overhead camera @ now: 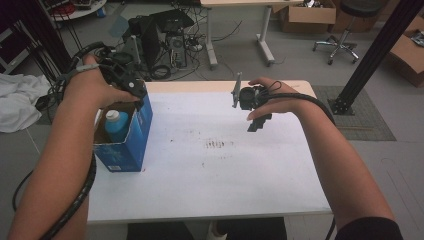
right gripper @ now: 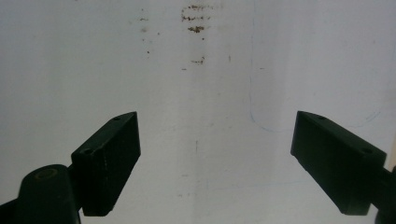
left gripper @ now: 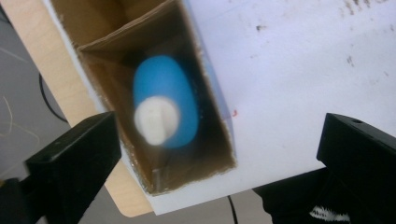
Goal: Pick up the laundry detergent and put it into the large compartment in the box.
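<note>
Blue bottle point(left gripper: 164, 100) with white cap point(left gripper: 156, 120) stands upright inside the blue carton point(overhead camera: 134, 145) at the surface's point(overhead camera: 225, 175) left edge. Your left tongs point(left gripper: 217, 154) hang spread above it, empty; right tongs point(right gripper: 217, 161) spread too. Likely light, smooth plastic (slippery): pinch below the cap.

**Bottle in the box, box at the table's left edge**

We see the box point(overhead camera: 125, 142) standing on the table point(overhead camera: 225, 185) at the left of the high view, with the bottle point(overhead camera: 116, 125) upright inside it. The left gripper point(overhead camera: 131, 86) hangs just above the box's open top. The right gripper point(overhead camera: 252, 107) sits right of centre, above the table, well apart from the box. A patch of marks point(overhead camera: 216, 144) lies on the table between them.
</note>
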Action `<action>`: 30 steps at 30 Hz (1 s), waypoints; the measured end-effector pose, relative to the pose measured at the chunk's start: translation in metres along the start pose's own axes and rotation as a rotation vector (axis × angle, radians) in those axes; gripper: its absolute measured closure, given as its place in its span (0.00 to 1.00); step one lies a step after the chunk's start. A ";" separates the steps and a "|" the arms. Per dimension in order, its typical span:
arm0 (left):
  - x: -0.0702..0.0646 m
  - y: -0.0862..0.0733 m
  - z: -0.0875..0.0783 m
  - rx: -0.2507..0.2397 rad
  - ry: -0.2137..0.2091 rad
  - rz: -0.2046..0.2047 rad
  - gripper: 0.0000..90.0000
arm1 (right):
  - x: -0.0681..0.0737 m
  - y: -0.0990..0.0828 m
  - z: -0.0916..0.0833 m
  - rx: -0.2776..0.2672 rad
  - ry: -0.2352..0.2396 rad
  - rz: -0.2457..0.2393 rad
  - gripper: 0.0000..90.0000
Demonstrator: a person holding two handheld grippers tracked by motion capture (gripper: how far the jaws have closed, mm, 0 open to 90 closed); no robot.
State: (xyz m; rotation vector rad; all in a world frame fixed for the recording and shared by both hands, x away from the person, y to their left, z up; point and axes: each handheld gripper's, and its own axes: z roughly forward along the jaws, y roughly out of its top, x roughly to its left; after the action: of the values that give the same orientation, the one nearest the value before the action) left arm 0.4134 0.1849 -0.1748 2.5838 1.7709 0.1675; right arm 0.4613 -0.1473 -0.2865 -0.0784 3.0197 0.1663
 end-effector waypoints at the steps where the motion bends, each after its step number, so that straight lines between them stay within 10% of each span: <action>1: -0.002 0.000 -0.001 -0.003 -0.005 0.015 0.00 | 0.000 0.000 0.000 0.000 0.002 -0.002 0.18; 7: -0.018 0.002 -0.004 -0.034 -0.027 0.138 0.00 | 0.003 -0.002 -0.005 -0.002 -0.001 -0.004 0.18; 30: -0.113 0.002 -0.006 -0.140 -0.056 0.925 0.00 | 0.009 -0.007 -0.015 0.036 -0.005 0.010 0.18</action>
State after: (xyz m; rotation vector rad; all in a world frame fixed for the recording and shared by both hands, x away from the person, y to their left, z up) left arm 0.3741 0.0786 -0.1780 3.0103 0.4045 0.1965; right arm 0.4506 -0.1565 -0.2732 -0.0593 3.0169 0.1129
